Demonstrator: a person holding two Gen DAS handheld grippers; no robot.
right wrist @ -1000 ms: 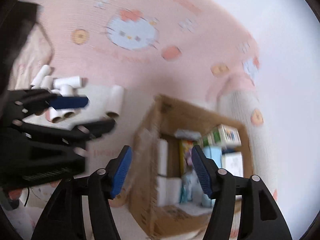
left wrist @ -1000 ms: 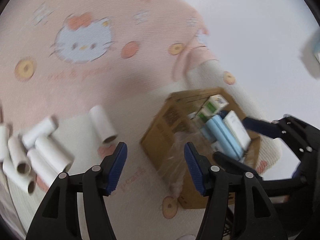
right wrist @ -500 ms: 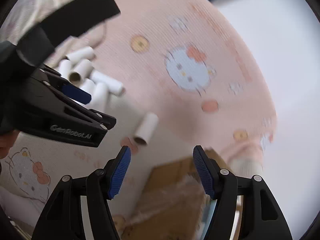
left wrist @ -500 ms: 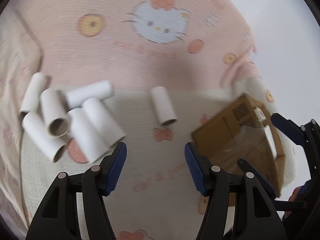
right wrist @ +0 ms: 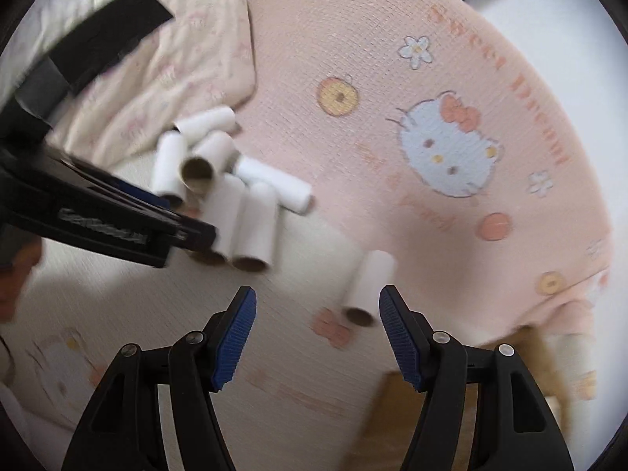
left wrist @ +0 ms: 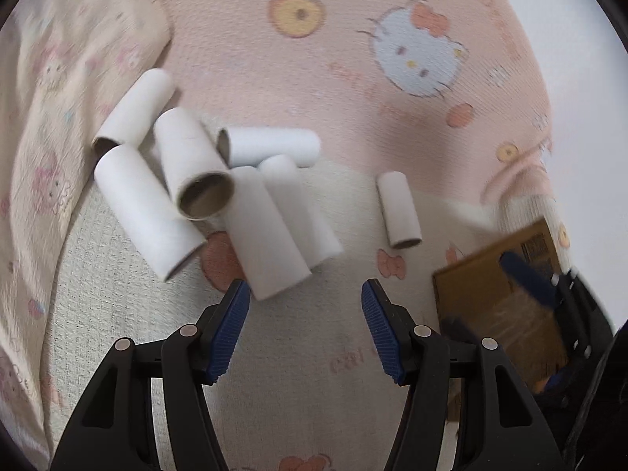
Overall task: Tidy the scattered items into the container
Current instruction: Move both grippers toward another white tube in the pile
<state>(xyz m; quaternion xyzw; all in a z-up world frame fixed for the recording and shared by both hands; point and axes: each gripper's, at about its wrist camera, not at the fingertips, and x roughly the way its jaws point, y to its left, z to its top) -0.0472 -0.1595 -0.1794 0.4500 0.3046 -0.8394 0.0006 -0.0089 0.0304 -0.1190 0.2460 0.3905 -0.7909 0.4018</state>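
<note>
both black blue-padded grippers, left [left wrist: 304, 306] and right [right wrist: 318, 314], gape wide, empty. white cardboard tubes [left wrist: 219, 192] lie piled on the pink cat-print blanket [left wrist: 353, 110]; brown cardboard box [left wrist: 506, 298] right. lettering blurred.

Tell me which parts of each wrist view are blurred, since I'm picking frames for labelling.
Left wrist view: the pile of tubes is fairly sharp, while the cardboard box and right gripper at the edge are smeared. Right wrist view: motion blur throughout, worst on the left gripper and lone tube.
</note>
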